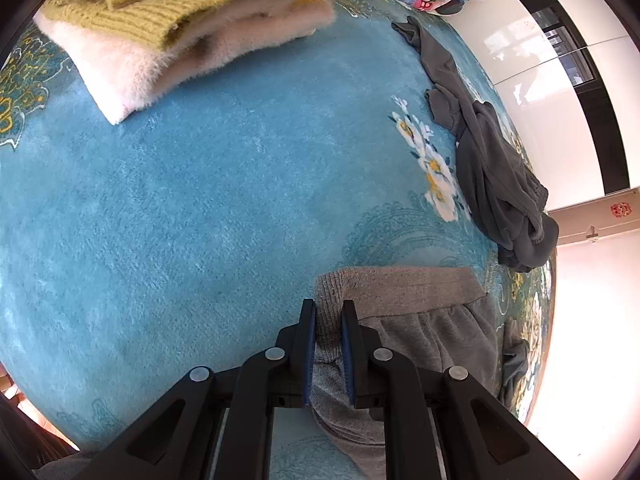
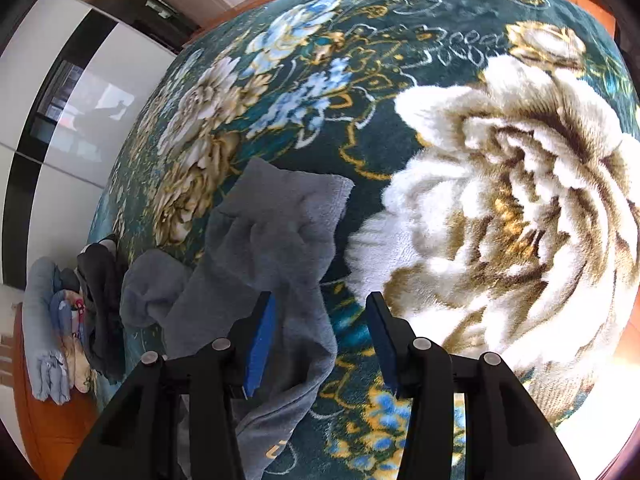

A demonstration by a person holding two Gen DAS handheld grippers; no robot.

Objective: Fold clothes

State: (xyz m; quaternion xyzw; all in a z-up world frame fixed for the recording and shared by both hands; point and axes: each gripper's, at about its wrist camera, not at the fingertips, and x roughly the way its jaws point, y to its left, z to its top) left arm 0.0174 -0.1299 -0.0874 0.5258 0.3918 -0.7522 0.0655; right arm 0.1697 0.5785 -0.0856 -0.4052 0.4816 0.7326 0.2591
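My left gripper is shut on the ribbed waistband of a light grey pair of sweatpants. The pants lie on the blue plush blanket, at the lower right of the left wrist view. In the right wrist view the grey pants stretch away as a rumpled leg over the dark floral blanket. My right gripper hangs open above that leg. The cloth runs under its left finger and partly between the jaws, and neither pad presses on it.
A folded pile, an olive knit sweater on a pink fluffy one, lies at the far left. A crumpled dark grey garment lies at the blanket's right edge. Folded clothes are stacked beside the wooden bed edge.
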